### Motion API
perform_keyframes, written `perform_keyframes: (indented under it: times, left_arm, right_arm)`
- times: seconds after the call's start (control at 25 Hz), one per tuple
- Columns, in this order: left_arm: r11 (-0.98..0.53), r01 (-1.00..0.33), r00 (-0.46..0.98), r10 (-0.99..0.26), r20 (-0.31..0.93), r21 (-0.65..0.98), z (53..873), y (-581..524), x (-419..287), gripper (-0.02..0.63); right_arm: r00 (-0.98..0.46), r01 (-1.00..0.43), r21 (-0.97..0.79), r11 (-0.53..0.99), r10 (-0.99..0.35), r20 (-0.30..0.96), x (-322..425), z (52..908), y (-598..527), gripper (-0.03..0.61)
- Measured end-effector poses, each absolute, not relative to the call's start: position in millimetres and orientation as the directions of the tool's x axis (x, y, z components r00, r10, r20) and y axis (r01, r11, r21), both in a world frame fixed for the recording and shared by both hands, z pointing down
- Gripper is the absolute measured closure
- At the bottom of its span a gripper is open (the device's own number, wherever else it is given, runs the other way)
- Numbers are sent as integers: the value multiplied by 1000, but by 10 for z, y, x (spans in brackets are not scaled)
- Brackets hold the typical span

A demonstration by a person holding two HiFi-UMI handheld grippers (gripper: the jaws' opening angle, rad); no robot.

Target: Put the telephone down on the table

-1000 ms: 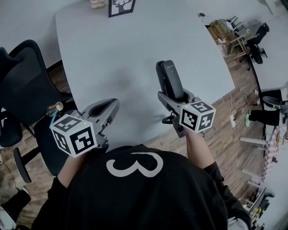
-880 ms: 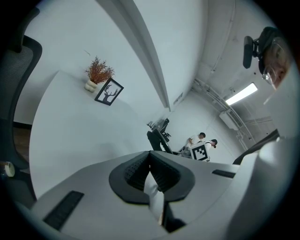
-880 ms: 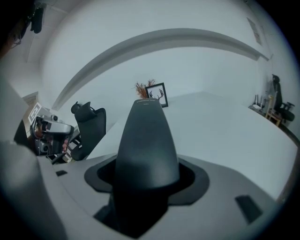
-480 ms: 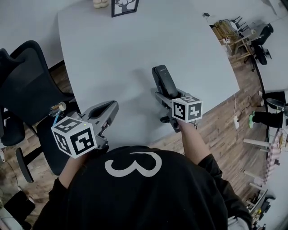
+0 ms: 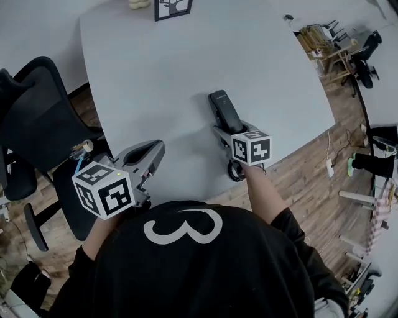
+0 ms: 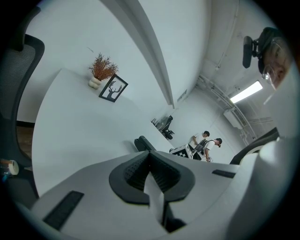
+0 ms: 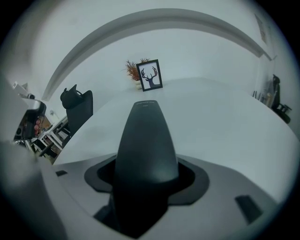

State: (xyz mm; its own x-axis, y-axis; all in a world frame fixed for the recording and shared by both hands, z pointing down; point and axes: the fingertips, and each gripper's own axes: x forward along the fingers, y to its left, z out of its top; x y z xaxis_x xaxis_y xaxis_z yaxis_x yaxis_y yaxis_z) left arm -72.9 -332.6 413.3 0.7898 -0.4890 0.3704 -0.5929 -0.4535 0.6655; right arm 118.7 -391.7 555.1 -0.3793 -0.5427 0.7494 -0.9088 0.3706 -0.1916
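Note:
A black telephone handset (image 5: 222, 110) sits lengthwise between the jaws of my right gripper (image 5: 224, 126), which is shut on it. It is low over the grey table (image 5: 161, 62), near the front edge. In the right gripper view the telephone (image 7: 146, 145) points away from me towards the table's far end. Whether it touches the table top I cannot tell. My left gripper (image 5: 151, 151) hangs at the table's near left edge, shut with nothing in it. From the left gripper view the telephone (image 6: 143, 143) shows beyond the closed pads (image 6: 140, 169).
A framed deer picture (image 5: 172, 8) and a small dried plant (image 6: 101, 69) stand at the table's far edge. A black office chair (image 5: 37, 124) is at the left of the table. Wooden floor with cables and clutter lies to the right.
My right gripper has sunk towards the table with the telephone in it, and moved a little closer to me. The left gripper has stayed where it was.

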Motion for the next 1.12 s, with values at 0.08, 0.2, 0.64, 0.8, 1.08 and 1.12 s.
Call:
perform_keyframes:
  times: [0.08, 0.2, 0.64, 0.8, 1.08, 1.12]
  left_arm:
    - [-449, -593, 789, -491, 370, 668, 4137, -3328, -735, 603]
    - [-440, -592, 788, -492, 371, 675, 4143, -3316, -735, 603]
    - [-407, -589, 779, -515, 357, 698, 4142, -3296, -764, 602]
    - [-409, -585, 780, -522, 346, 701, 4097, -3246, -790, 603]
    - [-396, -594, 766, -546, 340, 700, 4037, -3091, -929, 602]
    - [-394, -595, 763, -550, 338, 701, 4035, -3069, -944, 603]
  right_arm:
    - [-370, -909, -173, 379, -542, 754, 1167, 5557, -3923, 290]
    - [-338, -903, -109, 416, -527, 780, 1133, 5591, -3902, 290]
    - [-286, -897, -52, 439, -486, 826, 1160, 5655, -3917, 288]
    - [-277, -898, -43, 438, -488, 828, 1160, 5667, -3912, 287]
    - [-321, -880, -81, 468, -460, 828, 1074, 5663, -3851, 232]
    - [-331, -878, -92, 469, -457, 826, 1064, 5665, -3848, 219]
